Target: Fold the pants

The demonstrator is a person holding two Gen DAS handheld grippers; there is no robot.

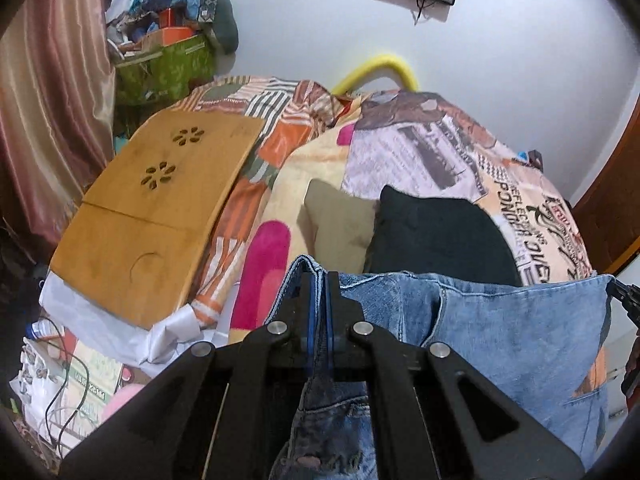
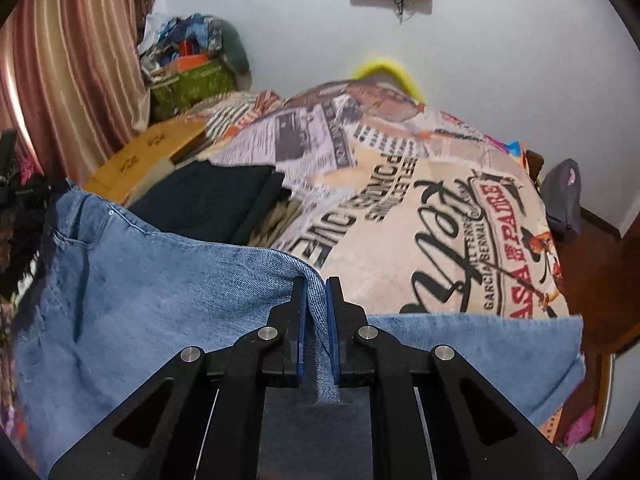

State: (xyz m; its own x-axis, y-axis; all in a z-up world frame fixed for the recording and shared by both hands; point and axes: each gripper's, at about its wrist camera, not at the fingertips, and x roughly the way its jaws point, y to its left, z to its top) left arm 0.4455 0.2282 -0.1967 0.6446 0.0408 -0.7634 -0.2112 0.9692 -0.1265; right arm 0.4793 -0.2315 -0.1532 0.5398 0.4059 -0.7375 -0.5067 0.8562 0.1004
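Light blue denim pants [image 1: 500,332] hang stretched between both grippers above the bed. In the left wrist view my left gripper [image 1: 319,280] is shut on a folded edge of the denim, which runs down between its blue pads. The cloth spreads to the right toward the other gripper [image 1: 624,300] at the frame edge. In the right wrist view my right gripper [image 2: 317,286] is shut on a fold of the pants [image 2: 160,288], and the denim spreads left and right below it.
A printed bedspread [image 2: 420,216] covers the bed. Folded black cloth [image 1: 436,236] and an olive garment [image 1: 340,220] lie on it. A wooden lap tray [image 1: 152,208] rests at the bed's left side. A curtain [image 1: 44,92], cluttered boxes [image 1: 168,52] and a white wall stand behind.
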